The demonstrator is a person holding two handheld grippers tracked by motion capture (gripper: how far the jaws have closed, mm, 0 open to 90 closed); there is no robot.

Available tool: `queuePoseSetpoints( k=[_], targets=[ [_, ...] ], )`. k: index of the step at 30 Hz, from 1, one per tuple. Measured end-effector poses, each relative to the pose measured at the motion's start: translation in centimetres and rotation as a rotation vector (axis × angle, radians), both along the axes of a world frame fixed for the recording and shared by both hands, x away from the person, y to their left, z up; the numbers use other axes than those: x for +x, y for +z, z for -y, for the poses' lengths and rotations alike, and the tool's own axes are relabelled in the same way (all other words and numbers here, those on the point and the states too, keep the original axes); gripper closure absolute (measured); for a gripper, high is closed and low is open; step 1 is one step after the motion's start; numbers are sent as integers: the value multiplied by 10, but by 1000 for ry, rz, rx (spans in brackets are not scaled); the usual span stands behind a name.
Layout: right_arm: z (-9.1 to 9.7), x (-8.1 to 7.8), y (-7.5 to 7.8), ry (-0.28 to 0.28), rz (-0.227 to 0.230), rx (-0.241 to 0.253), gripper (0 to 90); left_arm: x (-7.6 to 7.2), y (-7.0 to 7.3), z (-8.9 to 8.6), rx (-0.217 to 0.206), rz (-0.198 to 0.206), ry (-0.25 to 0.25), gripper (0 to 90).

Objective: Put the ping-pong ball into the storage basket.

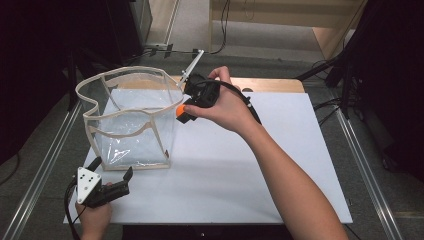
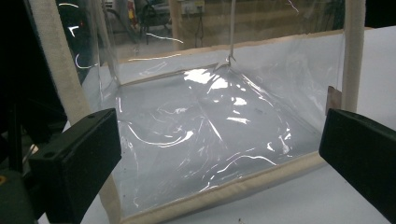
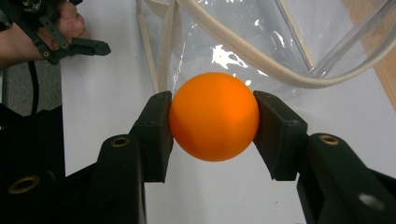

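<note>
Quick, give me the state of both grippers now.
Left gripper: open, holding nothing, near the clear bag.
Right gripper: shut on the orange ball, beside the bag's rim.

White tabletop [image 1: 280, 165] over a wooden table edge [image 1: 272, 84], metal rails [image 1: 45, 160] along both sides, grey floor [image 1: 280, 60] beyond, black cables [image 1: 220, 30] trailing, pale wooden furniture [image 1: 295, 12] behind, dark surroundings.

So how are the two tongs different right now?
The right tongs are shut on an orange ball, held up beside the clear bag's rim. The left tongs are open, hold nothing and sit low by the bag's bottom edge. Both are black, each held in a hand.
</note>
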State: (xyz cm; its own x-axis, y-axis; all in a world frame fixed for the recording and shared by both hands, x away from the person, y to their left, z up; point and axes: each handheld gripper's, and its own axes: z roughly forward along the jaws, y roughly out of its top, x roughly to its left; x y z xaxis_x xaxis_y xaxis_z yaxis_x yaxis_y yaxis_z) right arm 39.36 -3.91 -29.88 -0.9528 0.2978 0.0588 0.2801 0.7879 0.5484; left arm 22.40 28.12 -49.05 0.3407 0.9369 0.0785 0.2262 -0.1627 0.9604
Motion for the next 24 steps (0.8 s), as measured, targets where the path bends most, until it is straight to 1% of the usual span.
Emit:
queuePoseSetpoints(
  k=[3, 5, 7, 9, 16, 18, 22, 23, 24],
  targets=[
    [0, 1, 1, -9, 0, 8, 484, 0, 0, 0, 0, -1, 1, 0],
    [0, 2, 3, -2, 1, 12, 484, 0, 0, 0, -1, 0, 1, 0],
    [-1, 2, 5, -8, 2, 5, 485, 0, 0, 0, 0, -1, 1, 0],
    [-1, 3, 6, -3, 7, 10, 484, 0, 0, 0, 0, 0, 0, 0],
    [-3, 6, 11, -6, 4, 9, 484, 0, 0, 0, 0, 0, 0, 0],
    [-4, 7, 11, -5, 4, 18, 485, 0, 0, 0, 2, -1, 1, 0],
    [-5, 9, 13, -6, 5, 13, 485, 0, 0, 0, 0, 0, -1, 0],
    [-5, 9, 14, -6, 6, 5, 485, 0, 0, 0, 1, 0, 0, 0],
    [-6, 10, 14, 0, 8, 16, 485, 0, 0, 0, 0, 0, 0, 0]
  ],
)
